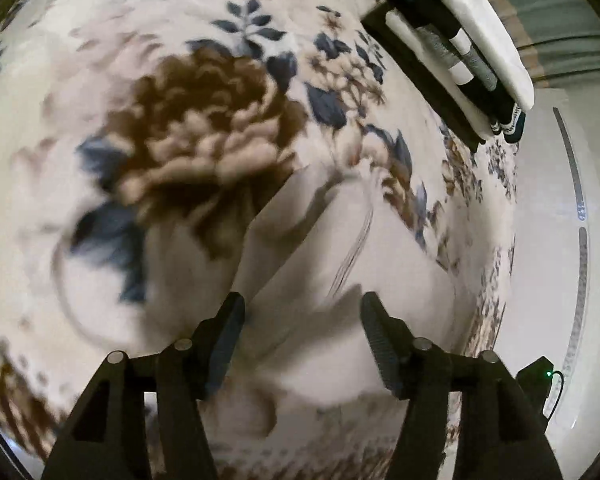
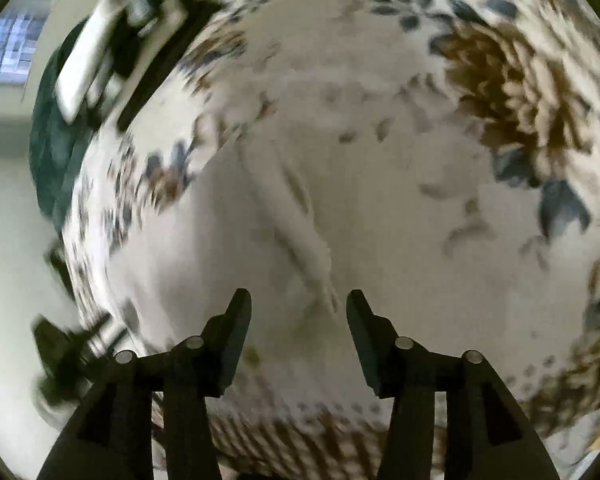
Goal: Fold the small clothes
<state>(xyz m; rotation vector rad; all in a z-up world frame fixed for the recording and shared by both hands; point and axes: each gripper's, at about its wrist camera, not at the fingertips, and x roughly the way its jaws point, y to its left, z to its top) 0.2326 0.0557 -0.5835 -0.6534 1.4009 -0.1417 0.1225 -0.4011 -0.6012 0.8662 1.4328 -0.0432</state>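
Note:
A white garment [image 1: 340, 248] lies on the floral blanket [image 1: 188, 132], partly folded with a raised flap. My left gripper [image 1: 302, 308] is open just above its near part, holding nothing. In the right wrist view the same white garment [image 2: 260, 240] lies blurred below my right gripper [image 2: 298, 304], which is open and empty. A ridge of cloth [image 2: 312, 256] runs toward the gap between the fingers.
A stack of folded clothes [image 1: 460, 48] in white, black, grey and teal lies on a dark tray at the blanket's far right edge; it also shows blurred in the right wrist view [image 2: 112, 48]. A white floor [image 1: 556, 240] lies beyond the blanket's edge.

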